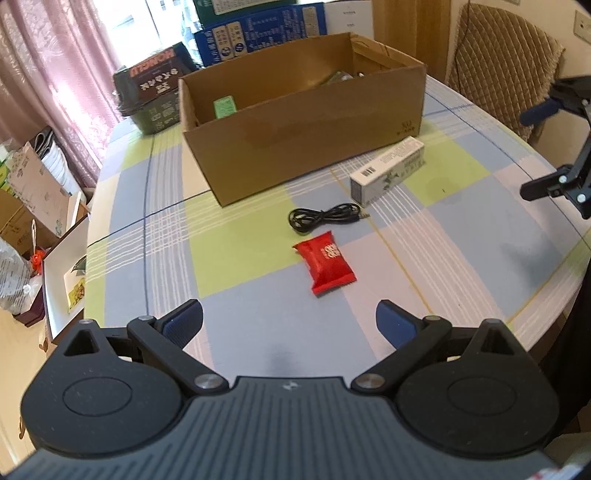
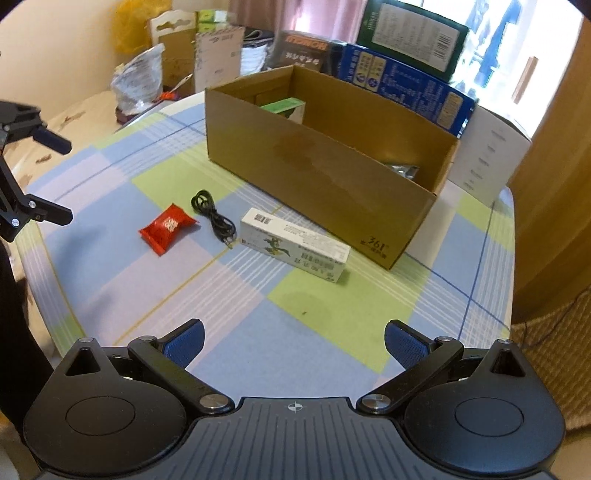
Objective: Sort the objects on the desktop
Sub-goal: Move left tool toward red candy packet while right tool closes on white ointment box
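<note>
Cartons [image 1: 258,33] crowd behind cardboard box [image 1: 303,125]; cable [image 1: 325,218] lies before it.

Red snack packet [image 1: 325,264], coiled black cable [image 1: 323,217], white carton [image 1: 388,170] lying flat; open cardboard box [image 1: 306,129] behind

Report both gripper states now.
Left gripper: open, holding nothing.
Right gripper: open, holding nothing.

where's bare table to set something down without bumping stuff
Bare cloth lies between the left claw and the red packet, and before the right claw. Crowded: black cable, white carton, cardboard box.
</note>
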The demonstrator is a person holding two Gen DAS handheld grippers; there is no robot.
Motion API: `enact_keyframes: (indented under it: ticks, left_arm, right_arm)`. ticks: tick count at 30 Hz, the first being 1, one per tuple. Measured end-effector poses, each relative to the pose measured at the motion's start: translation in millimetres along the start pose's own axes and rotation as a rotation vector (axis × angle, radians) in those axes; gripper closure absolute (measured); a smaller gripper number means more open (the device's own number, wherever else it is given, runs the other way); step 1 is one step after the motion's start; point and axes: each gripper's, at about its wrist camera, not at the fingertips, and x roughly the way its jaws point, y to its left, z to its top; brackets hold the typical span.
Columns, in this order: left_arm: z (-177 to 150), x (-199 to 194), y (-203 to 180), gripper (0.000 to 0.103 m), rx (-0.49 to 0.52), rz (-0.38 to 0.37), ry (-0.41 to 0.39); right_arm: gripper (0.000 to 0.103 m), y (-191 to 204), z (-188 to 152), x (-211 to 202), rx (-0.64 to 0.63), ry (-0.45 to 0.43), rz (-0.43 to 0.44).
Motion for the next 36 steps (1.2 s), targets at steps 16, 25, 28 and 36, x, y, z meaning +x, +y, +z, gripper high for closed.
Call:
enact_keyframes:
  ticks: [16,25,28,36]
  left_arm:
    - [6.7,40.4,-15.3,0.006,0.037,-0.032,0.027]
    - [10.3,54.0,-16.7,0.008,0.047,-0.045,0.029]
    - [10.1,57.3,-16.7,0.009,0.053,-0.045,0.028]
    - [13.1,68.0,-14.4,0.011,0.053,-0.042,0.013]
  right_arm:
    - [0.002,1.5,3.2,35.5,-0.217,0.009,-0.006]
    - [0.002,-0.2,7.4,48.0,-0.3,0.002,0.001]
    - [0.002,-0.9,7.4,52.2,-0.316,0.0,0.003]
    - [0.002,-4.8,9.0,65.5,-0.353,0.001,0.01]
